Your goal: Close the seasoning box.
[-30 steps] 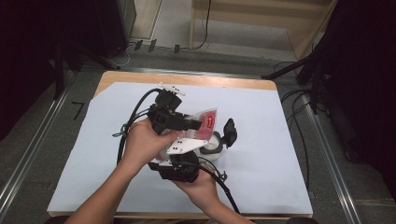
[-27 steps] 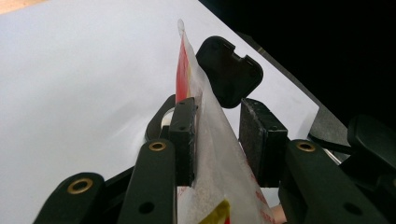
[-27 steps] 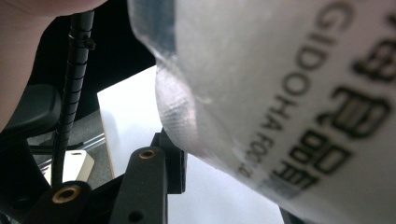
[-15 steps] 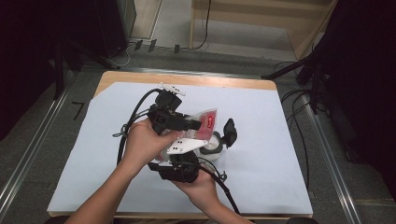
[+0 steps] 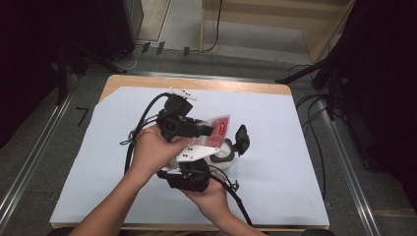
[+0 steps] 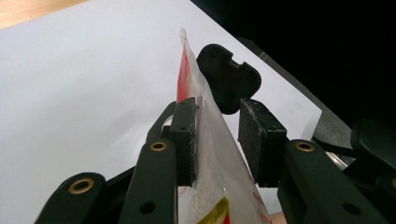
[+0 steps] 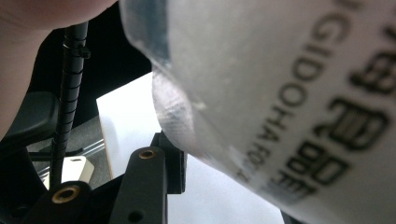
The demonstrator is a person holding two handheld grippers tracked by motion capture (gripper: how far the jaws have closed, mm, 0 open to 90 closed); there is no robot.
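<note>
L tongs [image 6: 219, 140] part-open, pouch [image 6: 210, 154] between – touches one pad; R tongs [image 7: 196, 158] – can't tell.

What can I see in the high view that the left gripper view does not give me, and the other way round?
High view: both hands, left and right, the wooden table edge and a white round thing under the packet.
Left gripper view: the left gripper close up, one pad against the packet, a gap at the other pad.
Both: the packet with its red print, the black thing beyond it, and the white sheet.
</note>
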